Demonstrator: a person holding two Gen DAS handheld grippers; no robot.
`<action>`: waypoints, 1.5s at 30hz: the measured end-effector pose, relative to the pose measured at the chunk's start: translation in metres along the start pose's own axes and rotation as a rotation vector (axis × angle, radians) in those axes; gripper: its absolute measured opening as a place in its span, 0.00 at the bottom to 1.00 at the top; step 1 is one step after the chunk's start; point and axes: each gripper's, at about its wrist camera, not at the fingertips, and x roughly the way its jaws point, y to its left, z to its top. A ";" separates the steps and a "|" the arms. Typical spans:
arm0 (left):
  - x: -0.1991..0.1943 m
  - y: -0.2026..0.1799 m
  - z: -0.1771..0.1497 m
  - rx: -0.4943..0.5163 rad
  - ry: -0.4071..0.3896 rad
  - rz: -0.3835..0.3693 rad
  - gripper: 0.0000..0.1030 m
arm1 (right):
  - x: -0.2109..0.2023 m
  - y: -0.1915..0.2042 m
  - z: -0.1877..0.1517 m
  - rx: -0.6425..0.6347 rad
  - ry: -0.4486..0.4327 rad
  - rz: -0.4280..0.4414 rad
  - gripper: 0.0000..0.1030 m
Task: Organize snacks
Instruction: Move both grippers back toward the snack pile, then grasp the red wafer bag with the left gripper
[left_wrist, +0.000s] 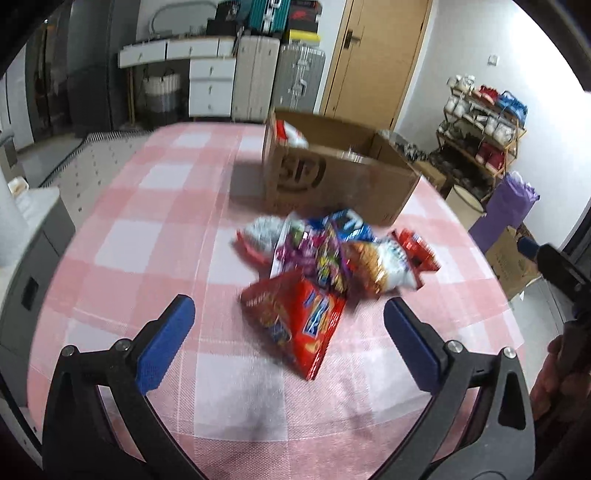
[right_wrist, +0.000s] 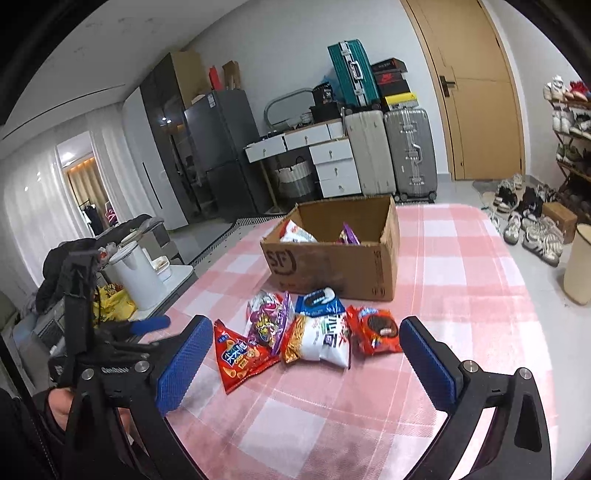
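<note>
Pink-check bench (right_wrist: 461, 295): snack pile (right_wrist: 306, 332) by box (right_wrist: 332, 266), ready for loading; both grippers' fingers (left_wrist: 166, 343) spread, empty.

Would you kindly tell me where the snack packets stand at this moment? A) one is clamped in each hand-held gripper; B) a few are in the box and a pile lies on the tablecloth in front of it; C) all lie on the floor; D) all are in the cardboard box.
B: the right wrist view shows two packets inside the cardboard box and a pile, including the red triangular packet, on the checked tablecloth.
</note>
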 end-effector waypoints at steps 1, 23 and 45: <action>0.007 0.001 -0.002 -0.001 0.013 -0.007 0.99 | 0.003 -0.002 -0.002 0.005 0.005 0.002 0.99; 0.110 0.026 0.003 -0.100 0.163 -0.118 0.64 | 0.060 -0.032 -0.023 0.061 0.109 0.005 0.99; 0.087 0.028 -0.002 -0.075 0.129 -0.164 0.39 | 0.062 -0.037 -0.026 0.089 0.106 -0.009 0.99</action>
